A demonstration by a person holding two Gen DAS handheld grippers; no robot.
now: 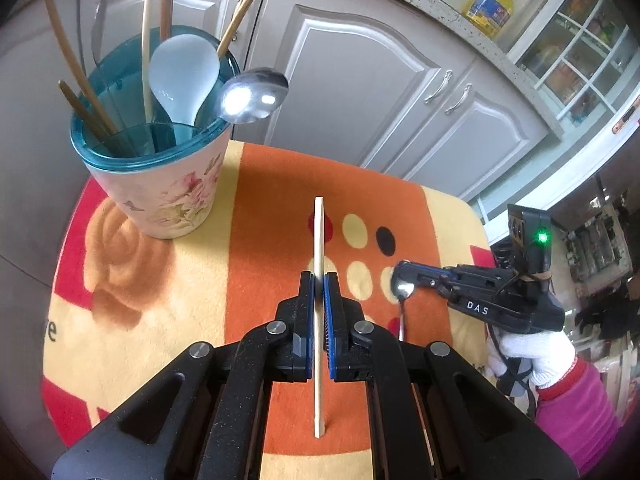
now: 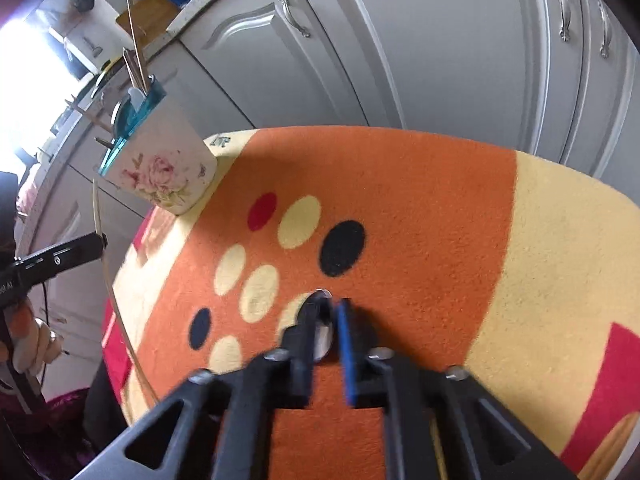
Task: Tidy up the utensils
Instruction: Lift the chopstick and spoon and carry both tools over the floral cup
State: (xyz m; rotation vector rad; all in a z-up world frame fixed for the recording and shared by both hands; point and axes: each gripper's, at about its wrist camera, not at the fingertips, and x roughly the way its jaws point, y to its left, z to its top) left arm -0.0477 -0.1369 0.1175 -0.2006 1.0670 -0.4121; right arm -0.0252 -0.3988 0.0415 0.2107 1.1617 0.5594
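Note:
My left gripper (image 1: 319,276) is shut on a pale chopstick (image 1: 319,236) and holds it above the orange cloth; it also shows in the right wrist view (image 2: 102,240). My right gripper (image 2: 327,309) has its jaws around the bowl of a metal spoon (image 2: 323,338) lying on the cloth; in the left wrist view the right gripper (image 1: 400,276) is over the spoon (image 1: 403,292). A floral utensil cup (image 1: 160,184) with a teal rim stands at the far left and holds chopsticks, a white spoon (image 1: 182,76) and a metal spoon (image 1: 252,96).
The small table is covered by an orange, cream and red cloth (image 1: 276,184) with dots. Grey kitchen cabinets (image 1: 360,80) stand close behind it. A yellow oil bottle (image 1: 490,4) sits on the counter above. The floral cup also shows at the left in the right wrist view (image 2: 164,172).

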